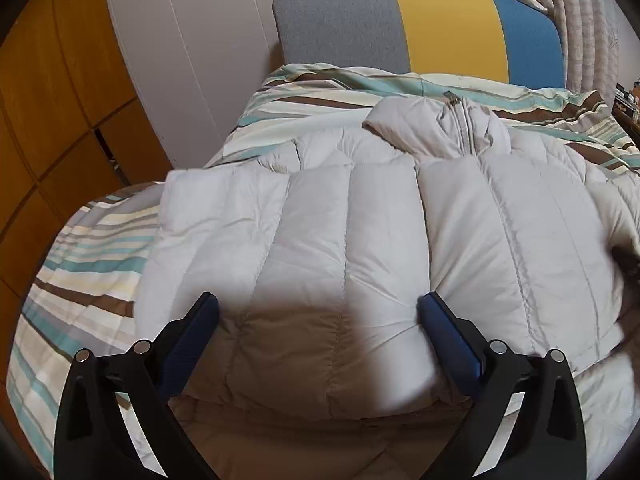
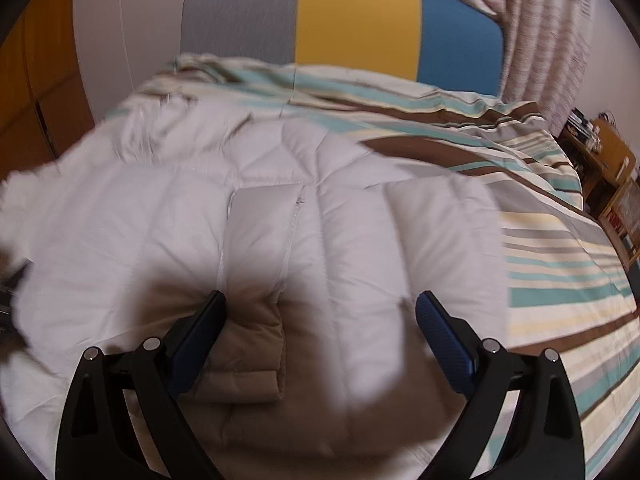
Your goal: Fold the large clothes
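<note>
A pale quilted down jacket lies spread on a bed's striped duvet, its zipped collar toward the grey, yellow and blue headboard. Left hand-held gripper and right hand-held gripper hover at the jacket's near end, jaws spread wide, gripping nothing.

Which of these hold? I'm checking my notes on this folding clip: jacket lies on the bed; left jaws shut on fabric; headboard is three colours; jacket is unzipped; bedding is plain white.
1. The puffer jacket lies on the bed. True.
2. The left gripper is shut on fabric. False: its jaws stand open over the jacket.
3. The headboard is grey, yellow and blue. True.
4. The jacket is unzipped. False: the zipper is closed at the collar.
5. The bedding is plain white. False: it is striped.
</note>
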A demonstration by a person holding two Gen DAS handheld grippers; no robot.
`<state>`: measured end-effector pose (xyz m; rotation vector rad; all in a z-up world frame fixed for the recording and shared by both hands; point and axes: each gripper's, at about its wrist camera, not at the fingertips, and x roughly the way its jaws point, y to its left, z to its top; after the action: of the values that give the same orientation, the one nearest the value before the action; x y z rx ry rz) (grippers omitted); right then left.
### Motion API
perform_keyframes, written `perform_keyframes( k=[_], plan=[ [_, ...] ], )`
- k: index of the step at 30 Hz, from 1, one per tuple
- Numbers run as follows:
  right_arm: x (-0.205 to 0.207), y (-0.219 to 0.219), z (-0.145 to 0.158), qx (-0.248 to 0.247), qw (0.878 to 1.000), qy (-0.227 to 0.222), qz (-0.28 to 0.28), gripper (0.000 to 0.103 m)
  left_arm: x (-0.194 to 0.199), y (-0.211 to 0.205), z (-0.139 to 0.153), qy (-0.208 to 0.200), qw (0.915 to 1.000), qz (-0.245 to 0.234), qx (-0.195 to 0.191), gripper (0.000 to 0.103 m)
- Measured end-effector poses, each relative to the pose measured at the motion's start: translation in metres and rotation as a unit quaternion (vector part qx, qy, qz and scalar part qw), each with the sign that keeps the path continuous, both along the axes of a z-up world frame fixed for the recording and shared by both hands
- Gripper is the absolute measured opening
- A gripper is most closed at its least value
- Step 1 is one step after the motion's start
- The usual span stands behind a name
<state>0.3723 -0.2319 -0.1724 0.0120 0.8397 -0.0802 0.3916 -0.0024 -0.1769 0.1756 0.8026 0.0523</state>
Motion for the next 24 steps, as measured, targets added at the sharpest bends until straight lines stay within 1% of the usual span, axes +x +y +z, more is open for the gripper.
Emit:
perform_keyframes(
  k=[1,3,6,7,11,19,22,24],
  plan=[
    [-0.004,-0.003,0.002,0.001,1.000,-0.002,-0.002,0.097,0.001,0.003,-0.003,0.004,0.9999,0.000,-0.009,0.100],
    [-0.008,-0.004,-0.004,-0.005,1.000,0.004,0.000,0.099,0.002,0.008,-0.009,0.009,0.9996,0.000,-0.028,0.100],
    [-0.009,-0.003,-0.022,-0.002,1.000,-0.004,0.001,0.101,0.007,0.015,-0.017,0.016,0.9988,-0.005,-0.045,0.100],
    [-0.009,0.000,-0.025,-0.008,1.000,-0.007,-0.001,0.101,0.007,0.015,-0.019,0.018,0.9986,-0.005,-0.048,0.100],
    [-0.008,0.007,-0.028,-0.036,0.999,-0.012,-0.003,0.101,0.011,0.012,-0.025,0.023,0.9985,-0.004,-0.049,0.100],
    [-0.007,0.006,-0.028,-0.035,0.999,-0.015,-0.004,0.101,0.010,0.011,-0.024,0.017,0.9987,-0.003,-0.047,0.100],
    [-0.008,0.004,-0.027,-0.033,0.999,-0.015,-0.003,0.101,0.005,0.012,-0.022,0.011,0.9987,-0.003,-0.050,0.100],
    [-0.008,0.004,-0.027,-0.032,0.999,-0.016,-0.003,0.101,-0.002,0.011,-0.019,0.003,0.9991,0.000,-0.043,0.100]
  ],
)
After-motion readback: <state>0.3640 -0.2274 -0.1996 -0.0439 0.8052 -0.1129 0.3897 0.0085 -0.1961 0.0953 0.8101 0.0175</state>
